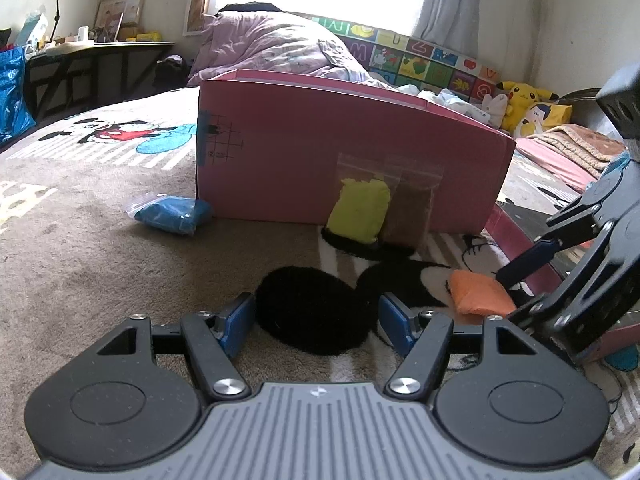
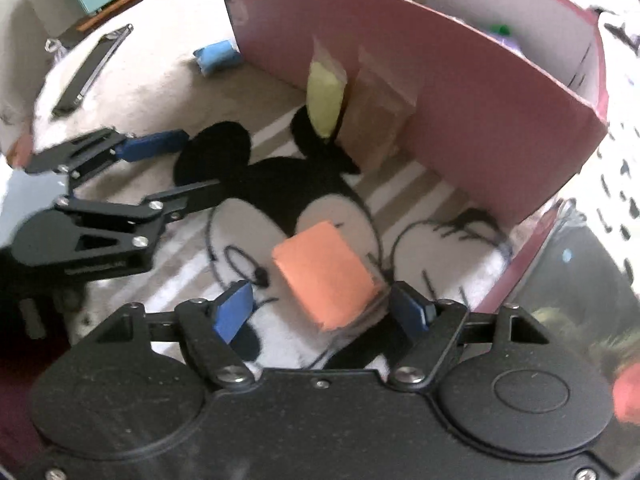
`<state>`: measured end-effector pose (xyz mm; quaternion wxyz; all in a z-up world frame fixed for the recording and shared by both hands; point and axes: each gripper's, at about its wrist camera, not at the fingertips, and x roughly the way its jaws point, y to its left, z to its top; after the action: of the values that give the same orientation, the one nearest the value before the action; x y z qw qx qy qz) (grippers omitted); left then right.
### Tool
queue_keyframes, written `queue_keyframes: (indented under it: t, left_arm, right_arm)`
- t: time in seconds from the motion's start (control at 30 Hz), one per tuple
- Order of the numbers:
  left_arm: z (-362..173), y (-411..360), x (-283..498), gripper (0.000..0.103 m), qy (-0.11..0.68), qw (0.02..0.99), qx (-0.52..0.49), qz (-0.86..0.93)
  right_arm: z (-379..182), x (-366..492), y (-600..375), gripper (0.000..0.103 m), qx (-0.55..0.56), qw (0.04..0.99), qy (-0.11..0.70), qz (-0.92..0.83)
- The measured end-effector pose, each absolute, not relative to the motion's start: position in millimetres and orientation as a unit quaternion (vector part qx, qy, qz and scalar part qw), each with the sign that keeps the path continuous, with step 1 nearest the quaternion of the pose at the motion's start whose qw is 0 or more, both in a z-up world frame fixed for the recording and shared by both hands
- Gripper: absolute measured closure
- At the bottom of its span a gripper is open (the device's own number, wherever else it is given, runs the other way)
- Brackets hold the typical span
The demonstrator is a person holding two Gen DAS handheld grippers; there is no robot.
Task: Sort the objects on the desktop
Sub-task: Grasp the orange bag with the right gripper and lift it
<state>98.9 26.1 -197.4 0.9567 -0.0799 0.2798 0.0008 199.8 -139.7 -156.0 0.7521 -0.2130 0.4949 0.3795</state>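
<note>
An orange bag (image 2: 326, 270) lies on the Mickey rug between the wide-apart fingers of my right gripper (image 2: 324, 312), which is open; it also shows in the left wrist view (image 1: 480, 294). A yellow bag (image 1: 360, 210) and a brown bag (image 1: 412, 210) lean upright against the pink box (image 1: 320, 144). A blue bag (image 1: 172, 214) lies by the box's left corner. My left gripper (image 1: 318, 320) is open and empty above the rug, left of the orange bag. The right gripper (image 1: 532, 276) shows in the left wrist view too.
The pink box (image 2: 480, 92) is open-topped with items inside. A pink lid edge (image 2: 520, 264) lies right of the orange bag. A black flat strip (image 2: 88, 72) lies far left. Bedding, plush toys (image 1: 520, 100) and a desk (image 1: 100, 52) stand behind.
</note>
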Motion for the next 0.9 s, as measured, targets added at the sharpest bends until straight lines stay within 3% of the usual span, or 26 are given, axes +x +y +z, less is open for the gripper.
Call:
queue_keyframes:
  t: [0.07, 0.23, 0.57, 0.8, 0.87, 0.9]
  left_arm:
    - [-198, 26, 99, 0.036, 0.280, 0.957, -0.080, 0.001]
    - [-198, 26, 99, 0.036, 0.280, 0.957, -0.082, 0.001]
    - [-197, 26, 98, 0.036, 0.280, 0.956, -0.082, 0.002]
    - [-197, 27, 97, 0.036, 0.282, 0.956, -0.081, 0.003]
    - [-197, 27, 97, 0.036, 0.285, 0.955, -0.079, 0.002]
    - [-197, 27, 98, 0.036, 0.287, 0.955, -0.078, 0.002]
  right_arm:
    - [-161, 193, -137, 0.027, -0.225, 0.763, 0.476, 0.375]
    - [-154, 180, -143, 0.028, -0.136, 0.789, 0.448, 0.397]
    - [-158, 153, -129, 0.027, -0.218, 0.816, 0.375, 0.382]
    - [-161, 153, -111, 0.027, -0.296, 0.779, 0.338, 0.438]
    - [-163, 152, -110, 0.031, -0.300, 0.772, 0.342, 0.445]
    - [-163, 151, -112, 0.039, -0.285, 0.777, 0.347, 0.441]
